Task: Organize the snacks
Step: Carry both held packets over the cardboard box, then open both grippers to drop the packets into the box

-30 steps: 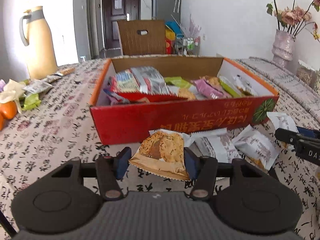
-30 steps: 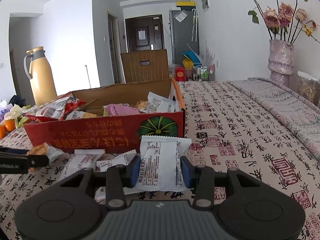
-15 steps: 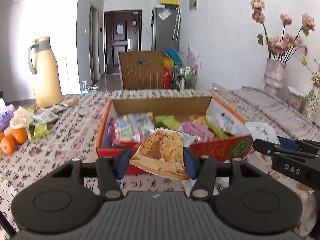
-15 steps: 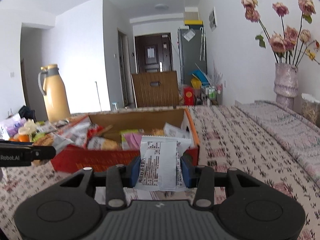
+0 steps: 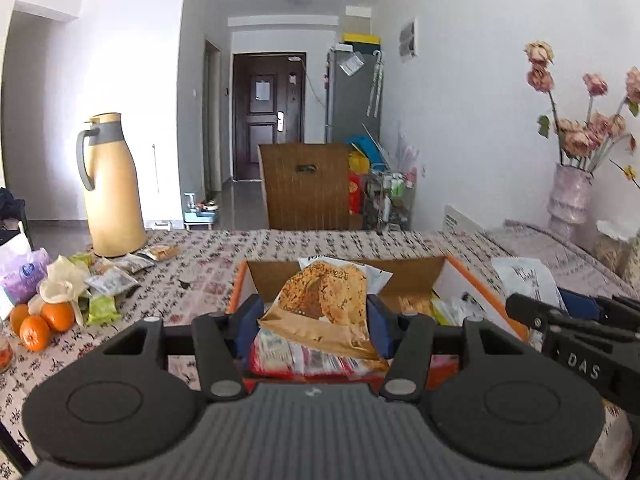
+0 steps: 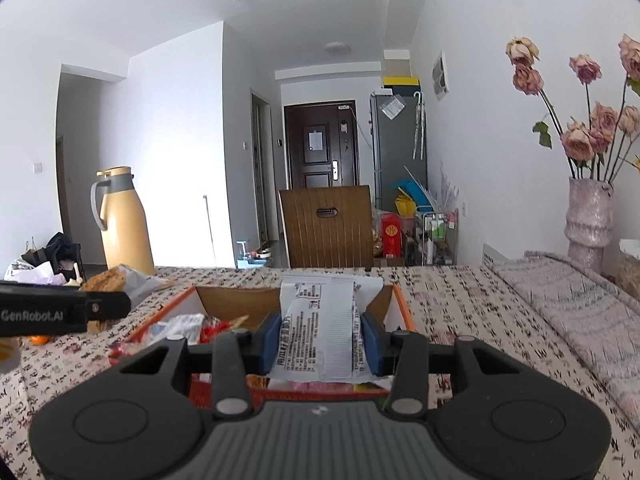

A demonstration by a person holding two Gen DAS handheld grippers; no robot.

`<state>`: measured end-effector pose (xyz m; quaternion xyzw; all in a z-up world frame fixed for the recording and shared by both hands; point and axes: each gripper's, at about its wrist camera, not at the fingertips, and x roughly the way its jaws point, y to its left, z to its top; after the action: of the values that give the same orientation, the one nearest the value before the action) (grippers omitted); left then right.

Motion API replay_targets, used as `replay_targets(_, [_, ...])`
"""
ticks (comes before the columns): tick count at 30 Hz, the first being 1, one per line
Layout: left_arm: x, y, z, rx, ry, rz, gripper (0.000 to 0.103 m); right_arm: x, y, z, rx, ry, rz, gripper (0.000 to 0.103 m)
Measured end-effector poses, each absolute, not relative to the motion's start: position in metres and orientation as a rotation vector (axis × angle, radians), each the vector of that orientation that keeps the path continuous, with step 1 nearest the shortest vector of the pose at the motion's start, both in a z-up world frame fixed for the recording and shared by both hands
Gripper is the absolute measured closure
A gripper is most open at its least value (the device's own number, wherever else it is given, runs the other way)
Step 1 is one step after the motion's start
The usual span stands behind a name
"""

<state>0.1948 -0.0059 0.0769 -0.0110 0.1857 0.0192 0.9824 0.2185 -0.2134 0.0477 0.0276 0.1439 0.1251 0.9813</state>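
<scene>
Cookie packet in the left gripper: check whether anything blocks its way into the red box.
Nothing visible does. The cookie packet, clamped in the left gripper, hangs above the open red box. Below it lie only snacks already in the box.

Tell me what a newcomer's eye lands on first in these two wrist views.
First, the two packets held up close: the left gripper pinches a brown cookie packet, the right gripper a white printed packet, both above the open red snack box. Next come the tall yellow thermos at the table's far left and the vase of dried roses at the right.
</scene>
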Motion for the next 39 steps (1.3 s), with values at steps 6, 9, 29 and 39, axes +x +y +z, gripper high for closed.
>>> replay_targets(6, [0.213, -0.002, 0.084, -0.028, 0.36, 0.067, 0.047, 0.239, -0.208, 0.055, 0.045, 0.282, 0.252, 0.061])
replay_targets(9, [0.224, 0.0, 0.084, -0.035, 0.367, 0.075, 0.047, 0.251, -0.206, 0.058, 0.049, 0.286, 0.246, 0.061])
replay_targets(29, [0.292, 0.02, 0.055, -0.081, 0.43, 0.15, 0.047, 0.318, -0.181, 0.028, 0.05, 0.346, 0.249, 0.061])
replay_targets(39, [0.305, 0.031, 0.035, -0.117, 0.477, 0.12, 0.047, 0.332, -0.177, 0.007, 0.042, 0.413, 0.268, 0.061])
